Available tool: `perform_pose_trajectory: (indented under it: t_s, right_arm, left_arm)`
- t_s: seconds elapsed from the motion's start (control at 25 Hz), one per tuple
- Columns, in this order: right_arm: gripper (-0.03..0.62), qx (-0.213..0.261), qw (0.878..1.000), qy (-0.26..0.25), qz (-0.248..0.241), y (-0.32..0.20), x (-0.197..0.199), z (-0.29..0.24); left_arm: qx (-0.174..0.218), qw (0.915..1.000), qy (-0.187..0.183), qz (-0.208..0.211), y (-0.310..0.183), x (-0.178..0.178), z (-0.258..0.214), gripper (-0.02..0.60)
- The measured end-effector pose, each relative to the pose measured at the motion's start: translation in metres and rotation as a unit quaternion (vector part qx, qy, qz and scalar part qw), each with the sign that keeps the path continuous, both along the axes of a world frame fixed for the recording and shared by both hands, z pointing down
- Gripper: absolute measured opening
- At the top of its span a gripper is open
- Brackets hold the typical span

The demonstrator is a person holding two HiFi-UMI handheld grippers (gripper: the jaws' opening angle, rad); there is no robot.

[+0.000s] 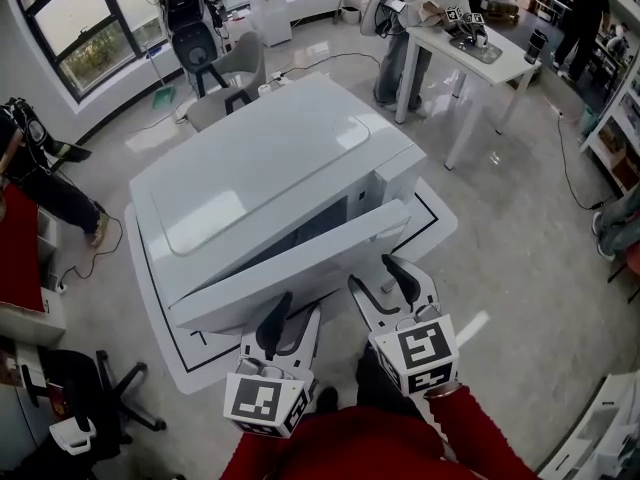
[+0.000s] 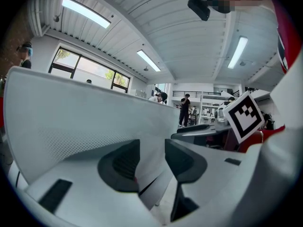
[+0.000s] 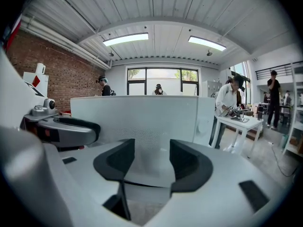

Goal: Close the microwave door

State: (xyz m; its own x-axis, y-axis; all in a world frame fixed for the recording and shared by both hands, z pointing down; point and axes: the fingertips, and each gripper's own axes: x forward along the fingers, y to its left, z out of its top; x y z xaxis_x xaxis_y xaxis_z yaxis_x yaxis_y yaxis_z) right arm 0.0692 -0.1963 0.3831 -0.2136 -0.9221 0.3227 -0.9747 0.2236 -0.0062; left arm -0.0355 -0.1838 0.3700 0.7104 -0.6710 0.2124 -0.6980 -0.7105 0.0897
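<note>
This is a research lab or workshop hall. It is one big open room with a polished grey floor (image 1: 530, 248), a ribbed ceiling (image 3: 156, 8) hung with strip lights (image 3: 125, 39), a bare brick wall (image 3: 42, 60) and tall black-framed windows (image 1: 75, 28). A white counter (image 1: 480, 53) holds gear (image 1: 465, 23) with square black-and-white markers, and a person (image 3: 229, 103) in a white top stands at it. Loose cables (image 1: 566, 163) trail over the floor, a black office chair (image 1: 105, 393) stands off to one side, and shelving (image 1: 618, 118) lines another. The microwave (image 1: 260, 178) sits out in the middle on a white board (image 1: 432, 218) edged with a black line, well apart from any wall.
</note>
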Motion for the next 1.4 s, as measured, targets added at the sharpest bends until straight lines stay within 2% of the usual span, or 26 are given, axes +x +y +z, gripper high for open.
perform_pose_trajectory:
  t_s: [0.76, 1.2, 1.28, 1.4]
  right_arm:
    - [0.245, -0.004, 0.998, -0.009, -0.056, -0.025, 0.004, -0.004]
    - [0.241, 0.009, 0.996, -0.013, -0.091, -0.034, 0.001, -0.014]
    - [0.22, 0.016, 0.996, -0.006, -0.093, -0.034, 0.002, -0.016]
    - [0.136, 0.027, 0.995, 0.009, -0.091, -0.037, 0.005, -0.02]
  left_arm:
    - [-0.004, 0.9992, -0.005, -0.039, -0.017, 0.018, -0.003, 0.175]
    - [-0.002, 0.9984, -0.005, -0.056, -0.021, 0.029, -0.006, 0.169]
    - [-0.001, 0.998, -0.004, -0.062, -0.023, 0.029, -0.006, 0.158]
    - [0.002, 0.9971, -0.003, -0.077, -0.025, 0.026, -0.007, 0.121]
